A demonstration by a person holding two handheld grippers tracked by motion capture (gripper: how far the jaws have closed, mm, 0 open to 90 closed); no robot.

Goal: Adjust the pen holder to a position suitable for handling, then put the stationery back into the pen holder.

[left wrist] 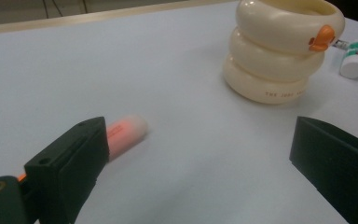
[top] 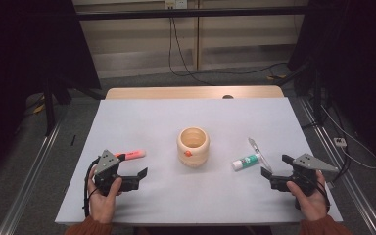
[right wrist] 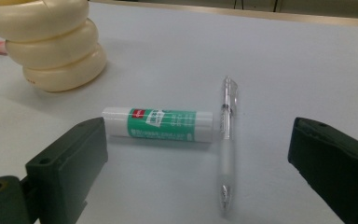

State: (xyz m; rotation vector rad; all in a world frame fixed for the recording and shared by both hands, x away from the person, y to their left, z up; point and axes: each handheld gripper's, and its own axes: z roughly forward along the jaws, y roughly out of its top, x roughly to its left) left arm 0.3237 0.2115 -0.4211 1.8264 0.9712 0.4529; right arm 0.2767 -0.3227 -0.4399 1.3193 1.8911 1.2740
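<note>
With both pairs of jaws spread wide and holding nothing, I keep my left gripper (top: 136, 179) near the orange highlighter pen (top: 131, 155) and my right gripper (top: 274, 172) facing the green-and-white glue stick (right wrist: 158, 124) and clear plastic pen (right wrist: 227, 140), right of the cream ringed pot (top: 193, 145), ready for pickups.

You have one table (top: 142, 122) in front of you. On it you can count one cream cup (top: 193, 146) with one little orange knob (top: 188, 153). You have one orange marker (top: 130, 155), one green and white glue stick (top: 246, 161) and one clear pen (top: 259, 153). You hold two grippers, the left gripper (top: 136, 178) and the right gripper (top: 275, 169).
</note>
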